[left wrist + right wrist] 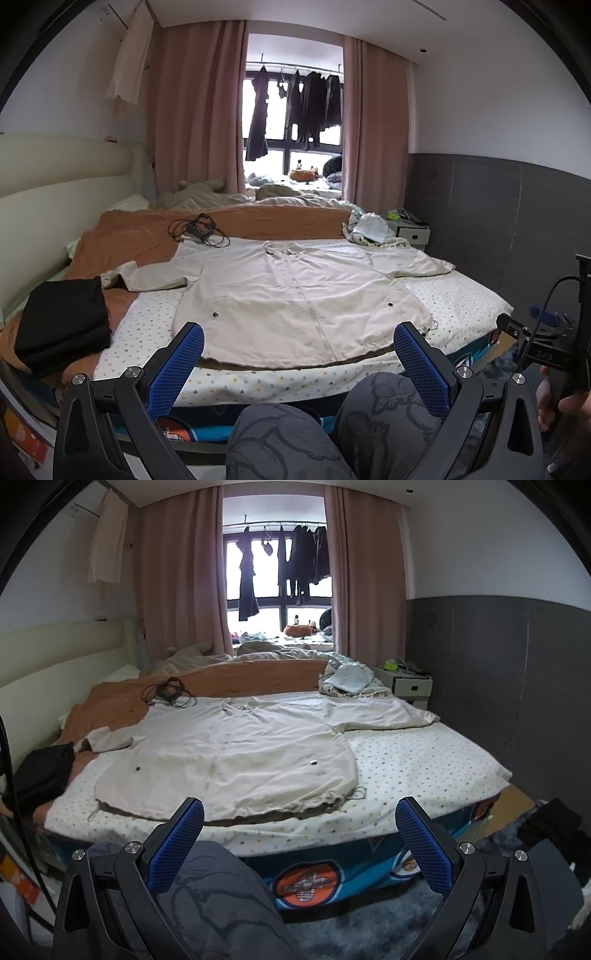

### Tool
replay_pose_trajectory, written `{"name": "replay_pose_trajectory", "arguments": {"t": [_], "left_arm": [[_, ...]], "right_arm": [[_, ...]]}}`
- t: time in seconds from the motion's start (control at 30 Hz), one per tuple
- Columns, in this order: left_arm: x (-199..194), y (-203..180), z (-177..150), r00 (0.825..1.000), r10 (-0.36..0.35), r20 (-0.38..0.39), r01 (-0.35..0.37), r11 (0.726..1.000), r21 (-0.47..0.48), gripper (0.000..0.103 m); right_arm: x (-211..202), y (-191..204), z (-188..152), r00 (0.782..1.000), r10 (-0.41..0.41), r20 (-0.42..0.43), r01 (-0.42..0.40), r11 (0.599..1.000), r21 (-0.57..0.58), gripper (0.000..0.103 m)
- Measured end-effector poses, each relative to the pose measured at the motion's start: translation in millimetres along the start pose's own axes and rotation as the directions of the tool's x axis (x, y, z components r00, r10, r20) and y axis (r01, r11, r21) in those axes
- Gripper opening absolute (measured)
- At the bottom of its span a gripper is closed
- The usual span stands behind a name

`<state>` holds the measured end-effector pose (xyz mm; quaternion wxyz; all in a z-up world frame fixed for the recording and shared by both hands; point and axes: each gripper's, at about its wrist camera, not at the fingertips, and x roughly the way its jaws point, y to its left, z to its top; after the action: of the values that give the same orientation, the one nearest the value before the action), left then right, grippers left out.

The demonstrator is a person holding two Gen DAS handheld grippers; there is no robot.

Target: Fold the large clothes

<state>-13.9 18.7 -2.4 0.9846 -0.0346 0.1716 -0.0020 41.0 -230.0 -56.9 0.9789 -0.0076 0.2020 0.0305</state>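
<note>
Jacket (295, 295) hem partly behind left gripper (298, 338) fingers (419, 354).

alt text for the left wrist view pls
A large beige zip-front jacket lies spread flat on a dotted white bedsheet, untouched. The open left gripper hovers before its hem; folded black clothes sit at left.

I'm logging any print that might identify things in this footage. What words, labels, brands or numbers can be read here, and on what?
No text reads with certainty.
Right gripper: pale marks on its black body in the left wrist view, too small and blurred to read.
Round orange emblem on the mattress side: a crossed pattern, no legible letters.
Beige jacket: only snaps and a zipper show, no label.
Folded black clothes: no print visible.
</note>
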Motion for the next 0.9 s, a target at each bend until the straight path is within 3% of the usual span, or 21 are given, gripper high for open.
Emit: {"name": "replay_pose_trajectory", "arguments": {"t": [0.47,0.9], "left_arm": [[14.6,5.4,20.7,1.000,0.026,-0.013,-0.025,0.998,0.055,0.103],[80.2,45.2,39.3,0.994,0.086,-0.072,-0.086,0.996,-0.001,0.103]], "right_arm": [[28.5,10.2,18.3,0.999,0.033,-0.025,-0.032,0.999,0.039,0.103],[104.8,60.8,55.4,0.992,0.125,-0.010,-0.125,0.991,-0.048,0.103]]}}
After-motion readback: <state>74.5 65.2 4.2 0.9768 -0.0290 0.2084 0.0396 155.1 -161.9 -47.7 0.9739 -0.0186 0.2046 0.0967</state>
